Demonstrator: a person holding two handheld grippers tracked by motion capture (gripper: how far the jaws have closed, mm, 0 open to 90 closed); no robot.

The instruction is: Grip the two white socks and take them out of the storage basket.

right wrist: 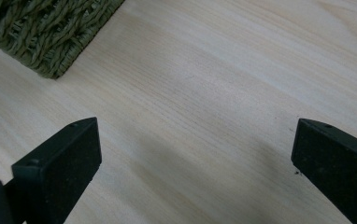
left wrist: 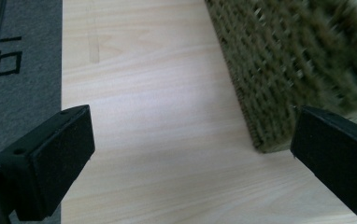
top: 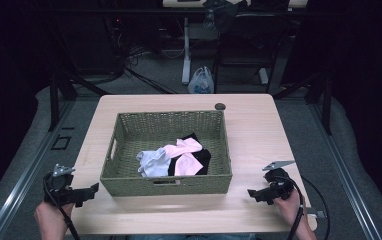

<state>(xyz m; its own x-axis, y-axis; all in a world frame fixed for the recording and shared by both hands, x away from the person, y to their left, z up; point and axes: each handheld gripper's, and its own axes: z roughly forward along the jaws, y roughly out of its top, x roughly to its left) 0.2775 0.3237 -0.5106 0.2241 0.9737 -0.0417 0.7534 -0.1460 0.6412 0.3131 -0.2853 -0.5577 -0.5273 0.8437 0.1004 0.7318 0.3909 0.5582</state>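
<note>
Both tools sit low at the near edge of the bench [top: 259, 125] in the high view: the left tool [top: 93, 190] is held in the person's left hand [top: 49, 217] at the near left corner, its jaws pointing right toward the front left corner of the woven green basket [top: 124, 130], close to it but apart; the right tool [top: 251, 192] is gripped by the right hand [top: 291, 207] at the near right, its jaws pointing left toward the basket's front right corner, a little farther off. Each forearm comes in from the bottom edge, and a black cable trails back from each tool. Inside the basket, toward its front right, lies a heap of socks: a white sock [top: 154, 162], pink socks [top: 186, 152] and a black one [top: 204, 159] partly under them. Beyond the bench a white plastic bag [top: 201, 81] lies on the floor among frame legs. From the left tool view, the left tool [left wrist: 188, 154] has its jaws spread wide with nothing between them, over bare wood, the right jaw just in front of the basket [left wrist: 289, 60] corner; grey floor shows at the left. From the right tool view, the right tool [right wrist: 195, 163] is likewise wide apart and empty, above bare bench, with the basket [right wrist: 41, 28] corner at upper left, well clear of the jaws.
</note>
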